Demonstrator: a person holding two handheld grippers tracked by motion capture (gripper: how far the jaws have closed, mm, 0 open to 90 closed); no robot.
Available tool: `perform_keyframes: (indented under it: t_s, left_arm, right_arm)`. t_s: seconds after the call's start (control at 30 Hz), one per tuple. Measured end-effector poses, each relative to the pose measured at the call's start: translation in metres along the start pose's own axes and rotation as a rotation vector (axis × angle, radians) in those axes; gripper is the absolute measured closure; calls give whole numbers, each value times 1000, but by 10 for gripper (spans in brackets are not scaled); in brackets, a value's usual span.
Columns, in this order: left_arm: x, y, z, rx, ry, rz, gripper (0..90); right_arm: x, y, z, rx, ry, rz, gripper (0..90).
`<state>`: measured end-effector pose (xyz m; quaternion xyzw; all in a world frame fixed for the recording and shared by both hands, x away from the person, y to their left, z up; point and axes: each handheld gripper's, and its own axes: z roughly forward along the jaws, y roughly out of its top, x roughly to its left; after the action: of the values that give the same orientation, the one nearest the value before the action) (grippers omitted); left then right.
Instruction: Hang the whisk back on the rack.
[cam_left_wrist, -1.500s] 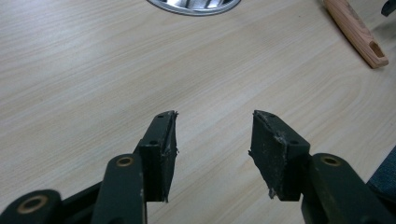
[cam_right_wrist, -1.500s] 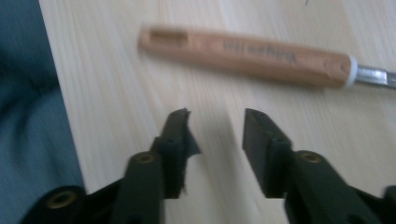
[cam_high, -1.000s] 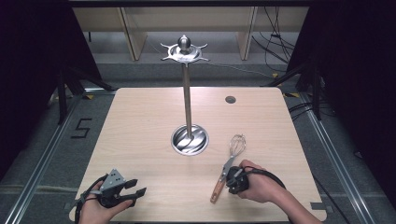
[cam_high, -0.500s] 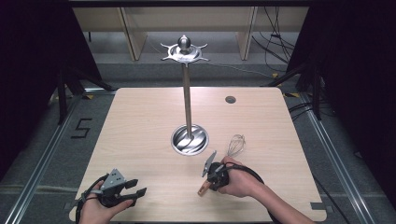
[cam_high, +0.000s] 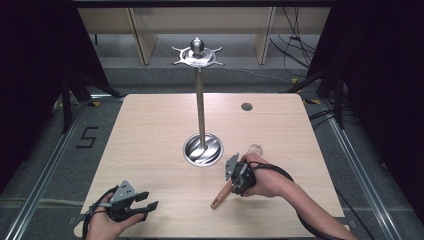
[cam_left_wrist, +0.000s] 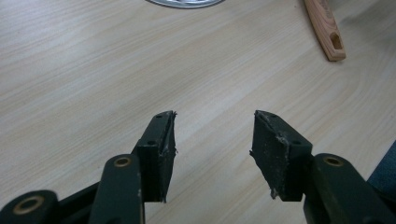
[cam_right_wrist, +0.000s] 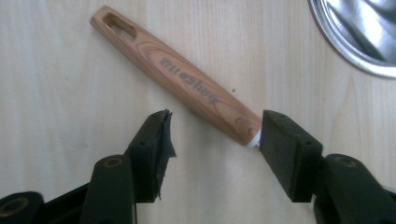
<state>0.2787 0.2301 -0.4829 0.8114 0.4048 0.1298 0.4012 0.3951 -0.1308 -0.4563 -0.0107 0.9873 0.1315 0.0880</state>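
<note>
Wire whisk with a light wooden handle (cam_right_wrist: 187, 88): lying flat on the pale wood-grain table (cam_high: 150, 130), handle end toward the person, wire head (cam_high: 255, 148) just showing past the right hand, near the round polished base of the tall steel utensil stand (cam_high: 202, 149). Right gripper (cam_right_wrist: 212, 135): over the whisk's neck, jaws spread wide and just opened, handle lying loose between them, one pad at the handle's white collar without any clamp. Left gripper (cam_left_wrist: 212, 140): held low over bare table at the near left corner, well apart from the whisk, jaws parted and empty.
</note>
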Motion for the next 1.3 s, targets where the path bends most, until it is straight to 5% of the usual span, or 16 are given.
perform_keyframes:
  t_s: [0.03, 0.2, 0.23, 0.27, 0.33, 0.5, 0.57, 0.6, 0.73, 0.77, 0.87, 0.93, 1.07, 1.2, 1.23, 1.3]
  left_arm:
    - [-1, -1, 1, -29, -5, -13, 481]
    - [-1, -1, -2, -11, -8, 13, 478]
    - [-1, -1, -1, -17, -9, -9, 478]
    - [-2, -1, 1, -28, -13, -19, 476]
    - [0, 0, 1, -11, -14, 12, 475]
    - [0, 1, 4, -21, -28, 12, 472]
    - [0, 1, 2, -5, -31, 28, 471]
    - [0, 0, 2, -11, -26, 26, 471]
    - [0, 0, 1, -20, -33, 26, 471]
    - [-2, 0, 2, -10, -32, -1, 471]
    - [-1, 1, 2, 2, -33, 27, 471]
    - [-2, 0, 4, -17, -35, -1, 470]
    - [0, 0, 3, -11, -23, 12, 470]
    - [-1, 0, 2, -4, -20, 4, 470]
    - [-1, 0, 2, -8, -25, 3, 470]
    - [0, 0, 2, -9, -23, 21, 470]
  right_arm:
    - [-1, 1, 1, 18, -7, -7, 397]
    - [-10, 12, 10, 60, 34, -125, 394]
    - [-7, 13, 11, 93, 60, -90, 395]
    - [-7, 15, 13, 106, 67, -115, 402]
    - [-5, 18, 17, 119, 74, -124, 407]
    - [-2, 22, 25, 145, 84, -138, 486]
    - [0, 22, 26, 163, 110, -111, 519]
    - [2, 21, 28, 128, 130, -83, 532]
    - [2, 21, 25, 183, 141, -155, 596]
    - [4, 21, 23, 199, 132, -150, 610]
    - [9, 20, 22, 206, 137, -118, 661]
    - [9, 20, 21, 202, 125, -143, 687]
    - [13, 18, 20, 193, 97, -77, 691]
    - [11, 15, 16, 162, 66, -74, 692]
    - [6, 15, 15, 105, 44, -130, 692]
    - [9, 14, 8, 77, 33, -37, 692]
